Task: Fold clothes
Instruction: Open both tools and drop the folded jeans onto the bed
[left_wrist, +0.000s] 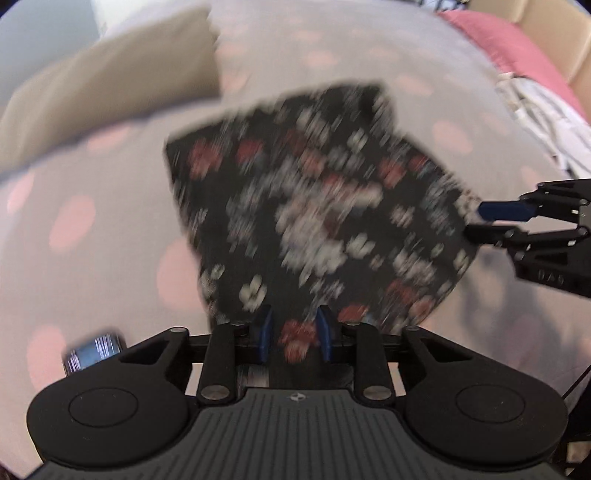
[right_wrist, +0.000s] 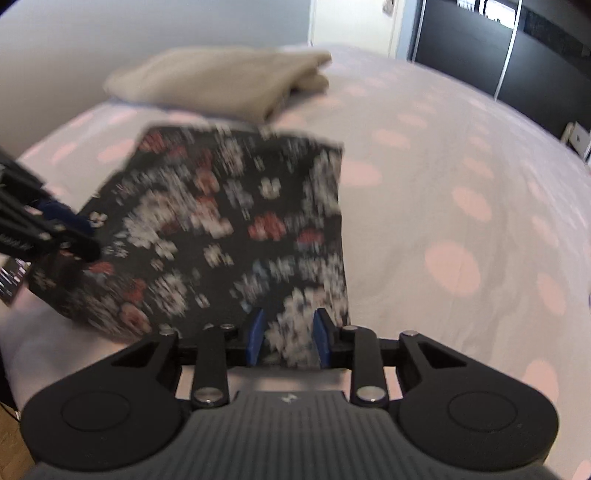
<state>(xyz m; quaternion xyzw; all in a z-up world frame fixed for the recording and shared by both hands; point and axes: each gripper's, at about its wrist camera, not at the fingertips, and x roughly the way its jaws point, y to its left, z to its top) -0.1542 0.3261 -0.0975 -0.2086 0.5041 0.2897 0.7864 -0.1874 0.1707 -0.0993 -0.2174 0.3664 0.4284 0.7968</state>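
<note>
Two tools (left_wrist: 294, 336) (right_wrist: 287, 339) flank the floral garment (left_wrist: 314, 206), its edge between their fingers.

Soft daylight, heavy motion blur on the floral garment (left_wrist: 314, 206), fisheye-curved edges.

Spotted bed (right_wrist: 443, 155); beige folded garment (right_wrist: 221, 81)

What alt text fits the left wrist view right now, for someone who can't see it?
Both grippers hold a dark floral cloth over a pink-dotted bedspread: the left gripper grips its near edge, the right gripper its right edge. The cloth is motion-blurred. A folded beige garment lies at the upper left.
</note>
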